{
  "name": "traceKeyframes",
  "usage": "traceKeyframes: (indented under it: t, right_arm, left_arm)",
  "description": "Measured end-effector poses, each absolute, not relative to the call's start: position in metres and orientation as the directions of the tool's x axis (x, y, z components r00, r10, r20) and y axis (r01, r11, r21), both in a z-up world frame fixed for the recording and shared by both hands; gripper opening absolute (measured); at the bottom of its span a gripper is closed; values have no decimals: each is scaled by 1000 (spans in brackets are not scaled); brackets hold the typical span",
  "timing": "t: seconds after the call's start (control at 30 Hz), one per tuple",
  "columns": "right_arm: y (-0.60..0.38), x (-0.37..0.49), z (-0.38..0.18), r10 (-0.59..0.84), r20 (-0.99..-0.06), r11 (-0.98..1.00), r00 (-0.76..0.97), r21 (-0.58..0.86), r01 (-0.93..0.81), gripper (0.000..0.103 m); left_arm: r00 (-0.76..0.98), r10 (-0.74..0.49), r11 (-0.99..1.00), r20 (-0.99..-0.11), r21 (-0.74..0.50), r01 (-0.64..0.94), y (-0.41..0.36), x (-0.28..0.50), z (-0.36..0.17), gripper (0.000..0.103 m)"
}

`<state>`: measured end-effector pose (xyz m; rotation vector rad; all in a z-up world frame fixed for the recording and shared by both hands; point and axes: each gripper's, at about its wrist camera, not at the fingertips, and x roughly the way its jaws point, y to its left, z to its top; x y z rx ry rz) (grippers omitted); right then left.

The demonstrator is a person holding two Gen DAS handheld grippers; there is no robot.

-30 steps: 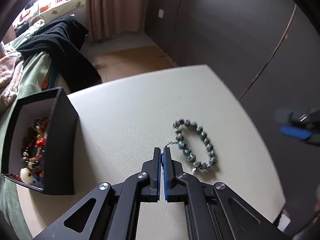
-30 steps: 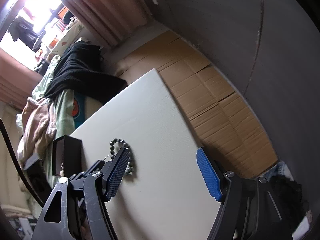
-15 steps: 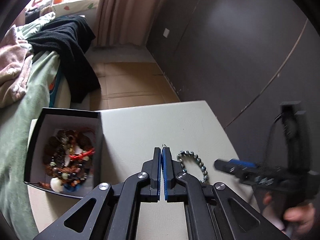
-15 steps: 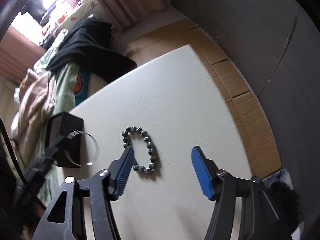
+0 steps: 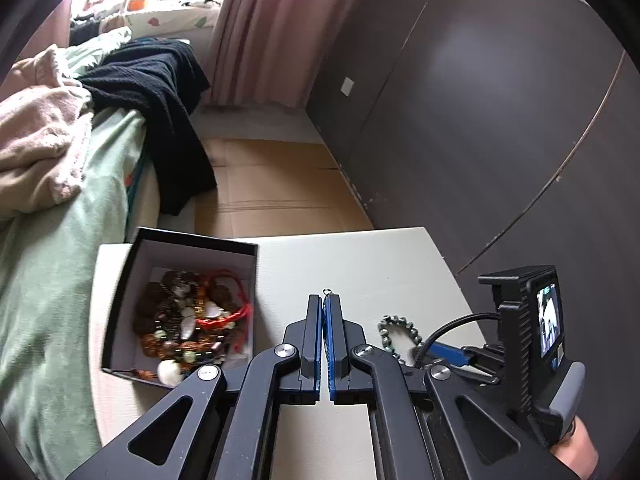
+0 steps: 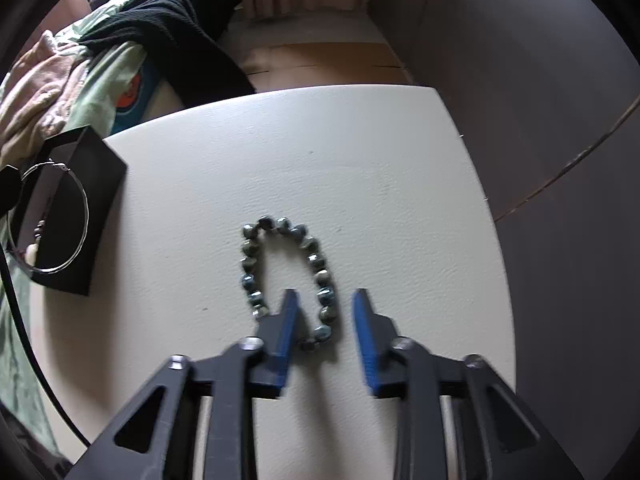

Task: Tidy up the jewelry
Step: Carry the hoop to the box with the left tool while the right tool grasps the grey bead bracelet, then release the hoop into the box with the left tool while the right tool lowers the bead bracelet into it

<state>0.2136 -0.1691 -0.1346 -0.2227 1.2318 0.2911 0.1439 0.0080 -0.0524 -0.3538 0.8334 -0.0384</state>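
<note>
From the left wrist, the left gripper (image 5: 324, 308) has its blue pads pressed together on a thin metal hoop, of which only a small loop (image 5: 327, 291) pokes out above the fingertips. Just left of the fingers sits the open black jewelry box (image 5: 192, 242), heaped with beads and red cord. To the right, the beaded bracelet (image 5: 390, 330) lies on the white table (image 5: 360, 264), with the right gripper (image 5: 454, 354) low beside it.

From the right wrist, the right gripper (image 6: 325, 304) is spread wide and holds nothing; the near end of the beaded bracelet (image 6: 308, 244) lies between its fingers on the table (image 6: 360, 152). Far to the left, the silver hoop (image 6: 82, 204) hangs in front of the black box (image 6: 102, 168).
</note>
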Motion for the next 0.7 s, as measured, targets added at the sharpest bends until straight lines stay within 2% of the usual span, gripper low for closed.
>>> traceKeyframes:
  t: [0.2,0.37,0.7]
  right_arm:
    - [-181,212,-131,157,-944,945,292,57,-322,11]
    - [-204,203,-94,366,-880,910,302,270,-315,11]
    - [-200,196,-78,527,-806,837,271,436,-329,11]
  left_arm:
    - [704,-133,936,-698,-322,-143,27,133,-40,1]
    - [726,-106,931,-680,-324,-167,40,125,-30,1]
    - [749,-78,925,-658,-328,-192,57,117,-19,1]
